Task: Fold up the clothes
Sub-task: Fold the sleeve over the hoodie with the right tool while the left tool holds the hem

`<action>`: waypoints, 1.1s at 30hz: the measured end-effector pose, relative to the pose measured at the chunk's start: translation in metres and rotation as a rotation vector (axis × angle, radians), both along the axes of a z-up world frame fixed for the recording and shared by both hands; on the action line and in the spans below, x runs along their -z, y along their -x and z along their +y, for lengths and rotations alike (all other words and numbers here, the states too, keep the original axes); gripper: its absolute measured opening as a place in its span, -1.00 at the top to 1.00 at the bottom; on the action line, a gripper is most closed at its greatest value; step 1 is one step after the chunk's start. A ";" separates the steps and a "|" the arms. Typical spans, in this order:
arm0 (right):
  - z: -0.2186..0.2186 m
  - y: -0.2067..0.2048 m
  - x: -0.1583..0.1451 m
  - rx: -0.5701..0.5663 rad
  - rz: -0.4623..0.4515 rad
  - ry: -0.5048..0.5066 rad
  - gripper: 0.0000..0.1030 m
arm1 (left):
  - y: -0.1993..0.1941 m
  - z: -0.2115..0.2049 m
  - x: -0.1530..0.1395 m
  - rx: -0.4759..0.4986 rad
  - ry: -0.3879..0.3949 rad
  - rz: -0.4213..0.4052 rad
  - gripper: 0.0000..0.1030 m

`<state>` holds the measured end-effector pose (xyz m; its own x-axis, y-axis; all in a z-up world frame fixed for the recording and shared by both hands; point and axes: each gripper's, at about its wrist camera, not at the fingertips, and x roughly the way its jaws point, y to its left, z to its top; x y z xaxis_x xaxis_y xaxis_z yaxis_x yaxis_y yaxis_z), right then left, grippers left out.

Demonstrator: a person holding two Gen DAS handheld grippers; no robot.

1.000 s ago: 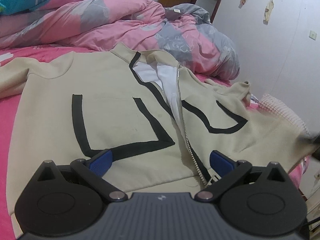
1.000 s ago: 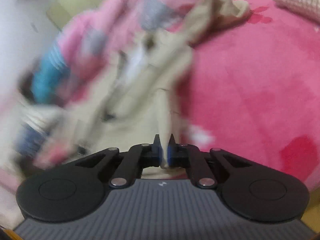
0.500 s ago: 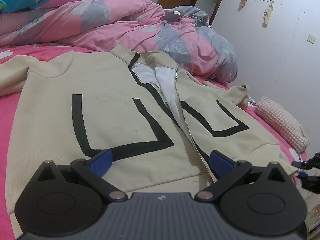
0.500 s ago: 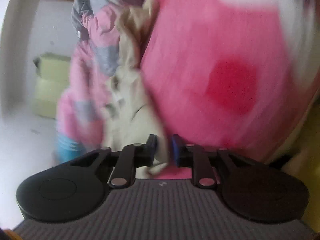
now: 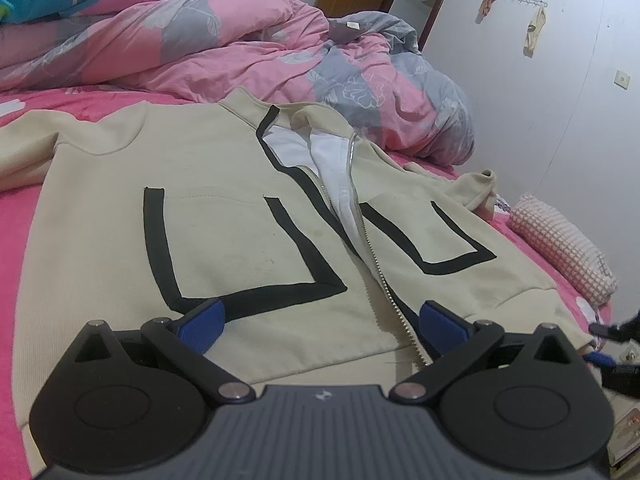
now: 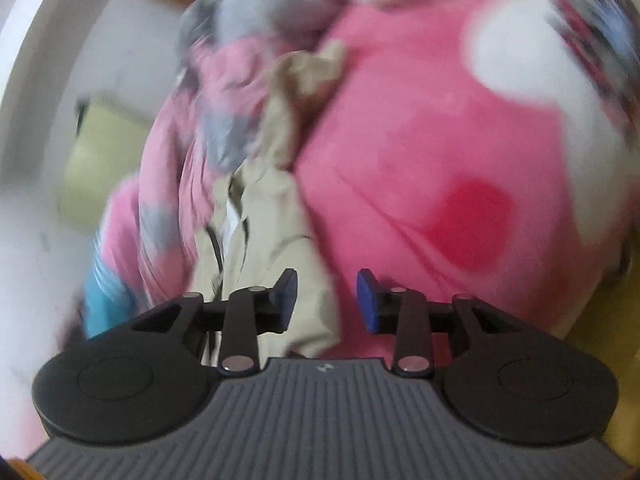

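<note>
Left wrist view: beige zip jacket (image 5: 248, 248) laid flat, front up, across the pink bed (image 5: 16, 216), collar toward the far edge where the pink-grey duvet (image 5: 248, 40) is bunched, hem at the near edge. Spread like this so the sides can be folded in. Zip part open at the collar, white lining showing. One sleeve trails off toward the bed's left edge, the other sleeve (image 5: 476, 188) lies crumpled by the right edge near a checked pillow (image 5: 560, 248). Left gripper (image 5: 320, 320) hovers over the hem, jaws wide apart, nothing between the pads; probably parked while the other side gets squared up. Right gripper (image 5: 612, 340) just peeks in at the bed's right edge beside the hem corner.

Right wrist view: blurred and rolled. Right gripper (image 6: 328, 300) low at the bed's edge, looking along the jacket's side. Jaws are opening; the beige hem corner (image 6: 312, 312) sits in the gap but the pads no longer press it, so looks like a release after tugging that corner flat.
</note>
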<state>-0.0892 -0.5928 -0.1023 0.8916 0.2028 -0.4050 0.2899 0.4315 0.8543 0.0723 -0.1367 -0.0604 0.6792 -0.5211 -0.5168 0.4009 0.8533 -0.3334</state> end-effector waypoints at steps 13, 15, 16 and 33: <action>0.024 0.006 0.005 -0.005 -0.068 -0.053 0.19 | 0.095 -0.065 -0.047 0.422 -0.266 -0.367 -0.85; 0.025 0.001 0.004 -0.005 -0.068 -0.051 0.19 | 0.102 -0.078 -0.041 0.467 -0.321 -0.393 -0.60; 0.024 0.002 0.005 -0.002 -0.071 -0.058 0.20 | 0.105 -0.084 -0.039 0.489 -0.349 -0.407 -0.53; 0.026 -0.007 0.005 -0.041 -0.070 -0.099 0.39 | 0.125 -0.137 -0.003 0.716 -0.733 -0.583 0.13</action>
<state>-0.0826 -0.5668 -0.1077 0.9069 0.2758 -0.3185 0.2121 0.3545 0.9107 -0.0530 -0.2736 -0.0579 0.5854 -0.5871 -0.5591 0.7957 0.2837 0.5352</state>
